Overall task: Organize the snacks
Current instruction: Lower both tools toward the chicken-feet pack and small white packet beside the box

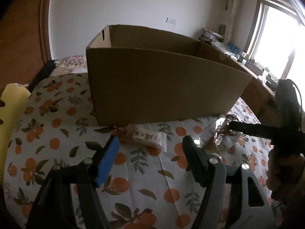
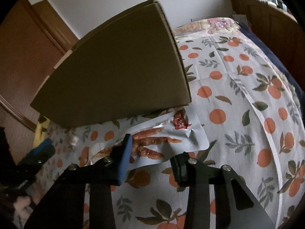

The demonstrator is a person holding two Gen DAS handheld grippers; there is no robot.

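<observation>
An open brown cardboard box (image 1: 162,87) (image 2: 114,72) stands on the orange-print bedsheet (image 1: 57,133). A small wrapped snack bar (image 1: 146,138) lies just in front of the box, ahead of my left gripper (image 1: 150,143), which is open and hovers above the sheet. A white pouch of reddish dried snacks (image 2: 152,143) lies flat by the box's corner. My right gripper (image 2: 152,148) reaches over it with one blue pad (image 2: 124,158) above the pouch; a gap shows between its fingers and they do not press it. In the left wrist view that pouch (image 1: 223,133) sits under the right gripper's finger (image 1: 246,129).
A yellow cushion (image 1: 11,110) lies at the bed's left edge. A wooden desk (image 1: 253,72) with clutter stands past the box near a bright window. Wooden panels (image 2: 24,57) line the wall behind. The left gripper (image 2: 40,148) shows at the left of the right wrist view.
</observation>
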